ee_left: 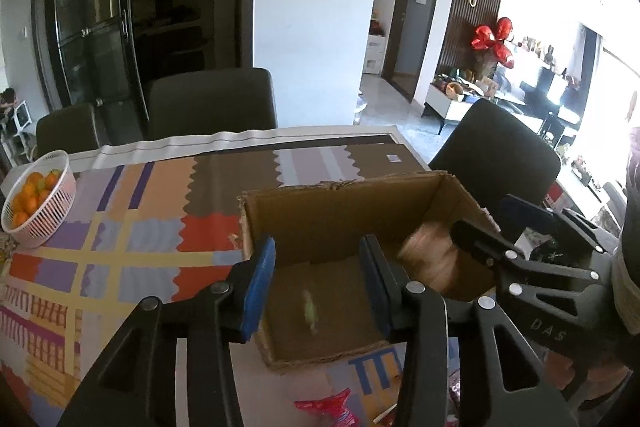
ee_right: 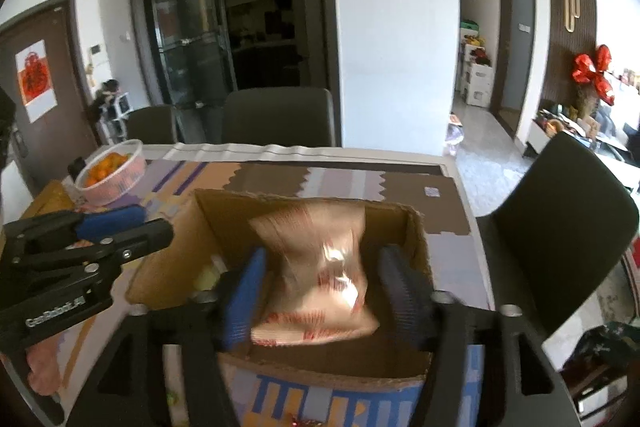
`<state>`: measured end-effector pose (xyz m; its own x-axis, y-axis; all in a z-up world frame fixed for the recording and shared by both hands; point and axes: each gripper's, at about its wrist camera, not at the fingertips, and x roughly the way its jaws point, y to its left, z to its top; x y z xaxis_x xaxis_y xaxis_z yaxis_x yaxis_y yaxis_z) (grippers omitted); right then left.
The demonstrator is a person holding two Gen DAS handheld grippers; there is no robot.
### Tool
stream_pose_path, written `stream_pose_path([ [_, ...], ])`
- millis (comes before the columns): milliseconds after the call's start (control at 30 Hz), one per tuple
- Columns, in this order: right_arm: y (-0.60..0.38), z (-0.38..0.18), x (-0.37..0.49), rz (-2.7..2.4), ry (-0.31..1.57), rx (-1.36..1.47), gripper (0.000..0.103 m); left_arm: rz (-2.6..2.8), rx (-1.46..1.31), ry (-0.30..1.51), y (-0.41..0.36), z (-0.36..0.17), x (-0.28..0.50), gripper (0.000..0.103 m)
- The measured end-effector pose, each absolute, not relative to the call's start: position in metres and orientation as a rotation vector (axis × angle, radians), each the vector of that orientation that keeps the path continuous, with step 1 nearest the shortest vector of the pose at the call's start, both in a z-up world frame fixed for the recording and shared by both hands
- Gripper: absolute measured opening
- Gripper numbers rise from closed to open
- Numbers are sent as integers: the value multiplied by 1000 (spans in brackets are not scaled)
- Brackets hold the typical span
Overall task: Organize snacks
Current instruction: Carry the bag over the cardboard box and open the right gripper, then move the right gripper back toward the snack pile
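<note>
An open cardboard box (ee_left: pixel 352 211) stands on the patterned tablecloth; it also shows in the right wrist view (ee_right: pixel 224 227). A pink snack bag (ee_right: pixel 320 267) with red print sits blurred in the box between the open fingers of my right gripper (ee_right: pixel 324 291), not pinched. The bag (ee_left: pixel 430 259) shows at the box's right side in the left wrist view. My left gripper (ee_left: pixel 316 287) is open over the box, above a small blurred green sweet (ee_left: pixel 310 311) on the box floor. A red snack packet (ee_left: pixel 328 411) lies in front of the box.
A white basket of oranges (ee_left: pixel 40 203) stands at the table's left; it also shows in the right wrist view (ee_right: pixel 112 171). Dark chairs (ee_left: pixel 212 103) stand behind the table and one (ee_left: pixel 500 147) at its right end. The tablecloth (ee_left: pixel 120 247) covers the table.
</note>
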<state>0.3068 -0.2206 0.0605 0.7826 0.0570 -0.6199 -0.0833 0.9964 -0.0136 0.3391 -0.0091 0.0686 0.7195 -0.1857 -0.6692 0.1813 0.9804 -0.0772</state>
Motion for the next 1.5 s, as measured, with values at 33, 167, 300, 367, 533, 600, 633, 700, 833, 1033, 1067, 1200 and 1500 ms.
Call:
stream_pose_path([
  [33,-221,60,306,65,665,-40,69,-199,-1,737,-9,69,336,46],
  [167,-221,62,295,70,655,-42,69,-195,17,715,-7,73,317,55],
  [300,-216,68,275,88,627,-47,69,-186,27,678,-4,83,292,56],
  [367,-213,72,265,95,609,-49,69,-179,40,651,-2,89,278,56],
  [533,-205,78,238,120,583,-54,69,-177,48,613,2,99,249,59],
  [600,-203,80,228,126,571,-57,69,-178,49,602,4,102,236,59],
  [633,-200,80,223,130,565,-59,69,-180,46,598,4,103,230,59],
  [700,-197,81,213,139,557,-61,69,-188,37,595,6,104,220,60],
  [833,-188,81,193,161,544,-68,69,-189,33,595,8,103,199,62],
  [1033,-181,75,169,169,545,-76,69,-170,41,609,11,89,173,65],
  [1067,-181,74,167,170,548,-77,69,-172,41,615,11,86,169,65],
  [1200,-179,64,154,181,572,-78,69,-175,39,641,13,72,155,64],
  [1500,-176,40,132,204,636,-86,69,-172,26,705,12,40,131,64],
])
